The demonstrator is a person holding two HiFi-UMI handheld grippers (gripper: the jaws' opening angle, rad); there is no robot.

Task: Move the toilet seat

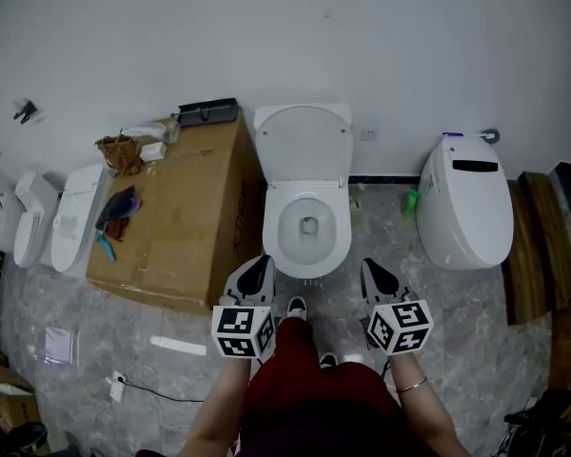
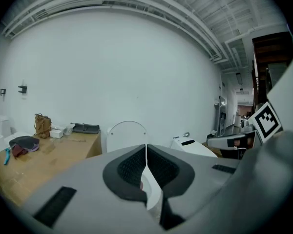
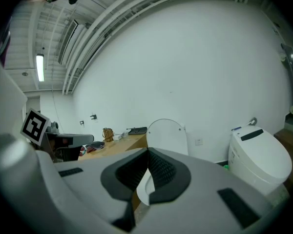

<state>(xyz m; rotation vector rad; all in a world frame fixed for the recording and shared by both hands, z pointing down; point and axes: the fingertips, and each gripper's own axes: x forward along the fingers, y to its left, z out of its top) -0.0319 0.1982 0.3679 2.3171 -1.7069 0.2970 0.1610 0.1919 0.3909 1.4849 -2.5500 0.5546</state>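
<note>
The left tool has its jaws pressed fully together with nothing between them; the left gripper view shows only a thin seam where the dark pads meet. The right tool is the same, closed tight and empty. Both are held low and side by side just in front of the toilet bowl, one at each front corner of it, touching nothing.

Past their tips, the toilet seat stands raised and roughly upright over the back of the bowl, close to the wall at the far edge of the floor. Both gripper views show its rounded top straight ahead. Whether a separate ring lies on the bowl or is up with the lid, I cannot tell.

The seat looks like stiff, glossy plastic: probably light, smooth enough to slip in a pinch, and pivoting on a hinge at the back of the bowl. Let go partway, it would likely fall and slam. The best hold seems to be the thin free edge at the top, farthest from the hinge, once a tool opens enough to straddle it.

A cardboard box stands to the left of the bowl, and a closed toilet to the right.
</note>
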